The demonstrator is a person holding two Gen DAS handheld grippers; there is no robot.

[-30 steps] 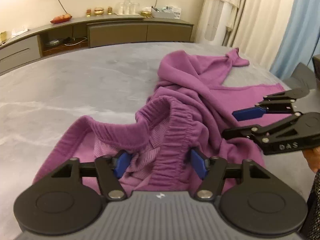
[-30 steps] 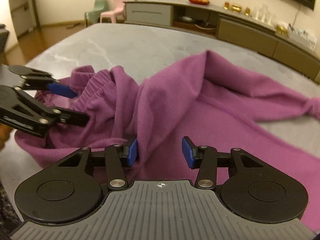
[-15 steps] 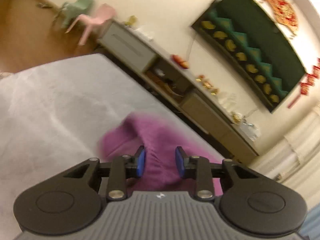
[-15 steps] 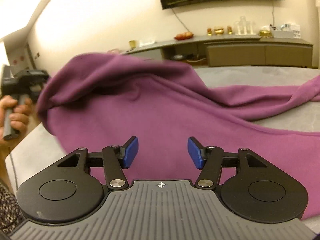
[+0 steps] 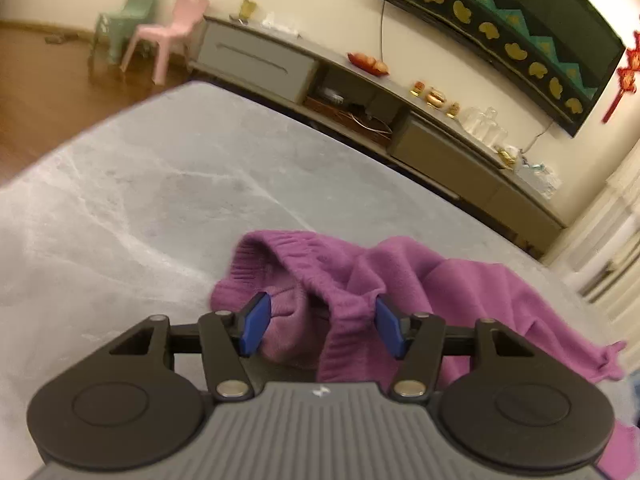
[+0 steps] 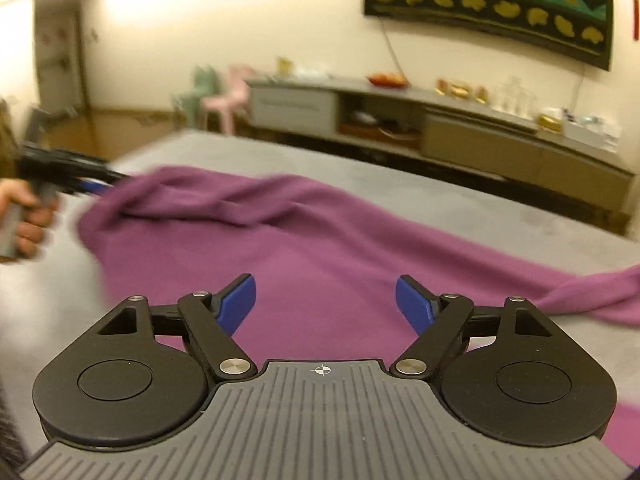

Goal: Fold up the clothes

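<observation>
On the grey counter (image 5: 168, 200) the purple garment (image 6: 312, 240) is now lying stretched out, where a second ago it was sitting bunched in a heap. I am letting go at both ends: the left gripper (image 5: 320, 322) is opening with the ribbed waistband (image 5: 304, 256) slumping loose between its pads, no longer pinched, and the right gripper (image 6: 325, 300) is spreading wide above flat cloth, gripping nothing. I am reading this as the spreading pull being finished, so the garment is ready for a first fold.

My left view is showing the elastic waistband and its turned-out inside close up. My right view is showing the long run of fabric trailing off to the right, plus the person's hand (image 6: 24, 220) holding the other gripper at the waistband end.
</observation>
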